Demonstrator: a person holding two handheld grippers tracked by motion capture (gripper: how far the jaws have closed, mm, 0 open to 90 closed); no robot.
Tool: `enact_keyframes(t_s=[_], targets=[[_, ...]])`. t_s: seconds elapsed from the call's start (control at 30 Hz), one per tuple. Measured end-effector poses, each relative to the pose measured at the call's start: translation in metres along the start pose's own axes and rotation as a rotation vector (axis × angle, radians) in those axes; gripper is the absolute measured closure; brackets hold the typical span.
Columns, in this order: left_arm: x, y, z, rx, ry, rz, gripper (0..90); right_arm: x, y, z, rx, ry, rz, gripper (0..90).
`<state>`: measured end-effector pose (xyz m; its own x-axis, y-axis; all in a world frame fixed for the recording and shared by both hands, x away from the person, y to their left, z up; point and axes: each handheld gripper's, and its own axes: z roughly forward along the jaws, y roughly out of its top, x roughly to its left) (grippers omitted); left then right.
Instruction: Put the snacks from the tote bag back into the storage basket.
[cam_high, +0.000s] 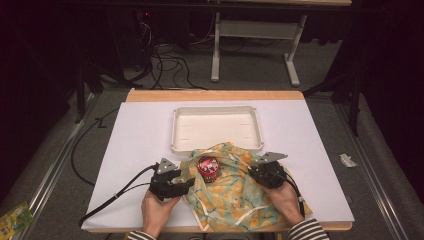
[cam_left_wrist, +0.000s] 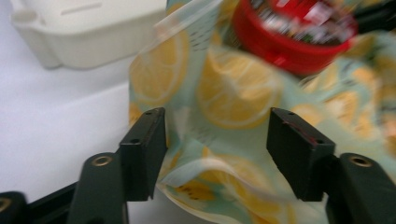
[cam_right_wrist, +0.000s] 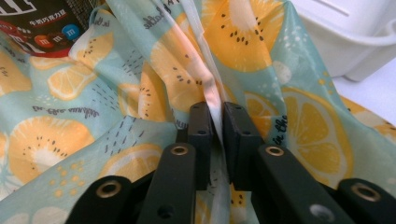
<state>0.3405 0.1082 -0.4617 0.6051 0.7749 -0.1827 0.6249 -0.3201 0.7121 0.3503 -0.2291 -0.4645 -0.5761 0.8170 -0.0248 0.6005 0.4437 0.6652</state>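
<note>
So right at the near edge of the table (cam_high: 140, 125) you've got both hands coming in from the bottom, one on each side of a lemon-print cloth (cam_high: 230, 192) that's bunched up around a small red can (cam_high: 208, 167). The left gripper (cam_high: 176, 185) sits at the cloth's left edge with its jaws spread — in the left gripper view the fabric's corner lies loose between the two pads, not touched by either one. The right gripper (cam_high: 261, 176) is a different story: its jaws are pressed nearly together, pinching a raised fold of the cloth (cam_right_wrist: 212, 100) that runs straight up and away from the pads. The thing that matters for whatever comes next — the can sits between the two grippers, a bit nearer the left one, and from the left jaws it's ahead and off to the right, past the loose corner. My guess is the left side has to re-grab that edge before the wrap can go anywhere. Farther back, just beyond the cloth and touching its far edge, is an empty white tray (cam_high: 176, 131).
</note>
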Motion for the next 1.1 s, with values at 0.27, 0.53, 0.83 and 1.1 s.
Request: enact_keyframes(t_s=[0.27,0.53,0.83,1.1], targets=[[0.002,-0.004,0.015,0.03,0.039,0.043,52.1,0.009,0.005,-0.006,-0.028,0.011,-0.036,55.7],[0.002,-0.006,0.014,0.028,0.076,0.087,69.5,0.015,0.007,0.009,0.047,0.012,-0.064,51.5],[0.011,0.0,0.012,0.079,0.033,0.067,89.5,0.02,0.008,0.006,0.065,0.029,-0.105,83.2],[0.029,-0.002,-0.005,0.088,0.109,0.083,89.6,0.004,-0.001,-0.003,0.05,0.005,-0.063,89.4]])
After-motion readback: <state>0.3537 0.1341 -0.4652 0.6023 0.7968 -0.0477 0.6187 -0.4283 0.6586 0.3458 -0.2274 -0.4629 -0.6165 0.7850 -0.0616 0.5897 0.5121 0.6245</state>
